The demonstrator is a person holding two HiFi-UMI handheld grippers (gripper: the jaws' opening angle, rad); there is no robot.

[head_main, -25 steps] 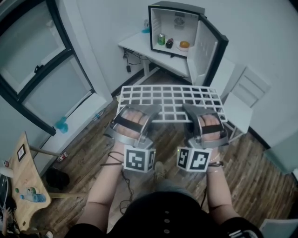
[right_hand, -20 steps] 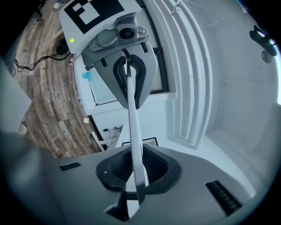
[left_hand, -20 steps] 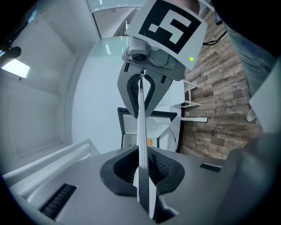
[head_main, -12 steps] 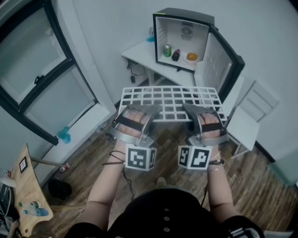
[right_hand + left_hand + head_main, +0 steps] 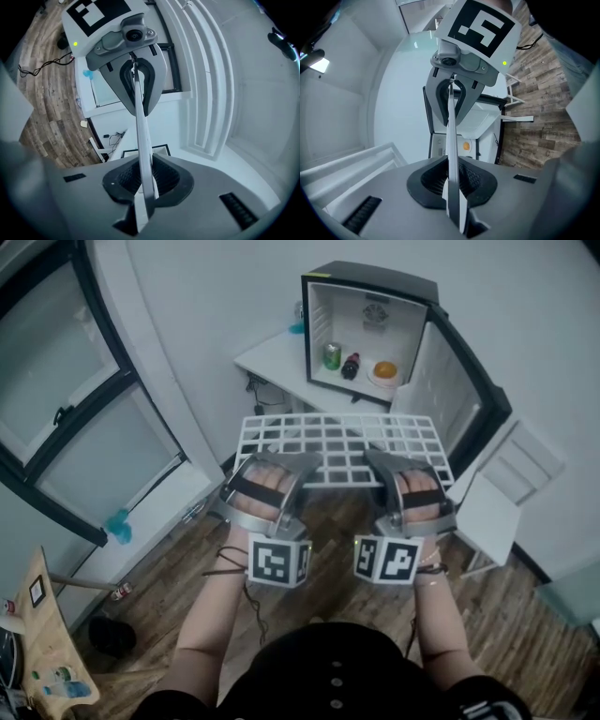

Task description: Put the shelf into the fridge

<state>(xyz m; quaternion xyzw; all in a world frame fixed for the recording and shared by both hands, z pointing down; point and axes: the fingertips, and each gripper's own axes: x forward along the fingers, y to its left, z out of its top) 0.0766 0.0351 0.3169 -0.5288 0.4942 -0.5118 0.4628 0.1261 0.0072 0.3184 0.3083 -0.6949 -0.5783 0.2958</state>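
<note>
Shelf: white wire-grid shelf (image 5: 342, 439), held level ahead of me, well short of the fridge.
Left gripper: my left gripper (image 5: 302, 463), jaws clamped on the shelf's near edge, left part.
Right gripper: my right gripper (image 5: 378, 461), jaws clamped on that same edge, right part.
Fridge: small black fridge (image 5: 370, 279), white inside, door open, standing on a white table (image 5: 267, 352).
Fridge contents: green can (image 5: 332, 355), dark bottle (image 5: 351, 365), orange round item (image 5: 384, 369), side by side on its bottom.
Floor: wood-plank floor (image 5: 497, 615) below me.
</note>
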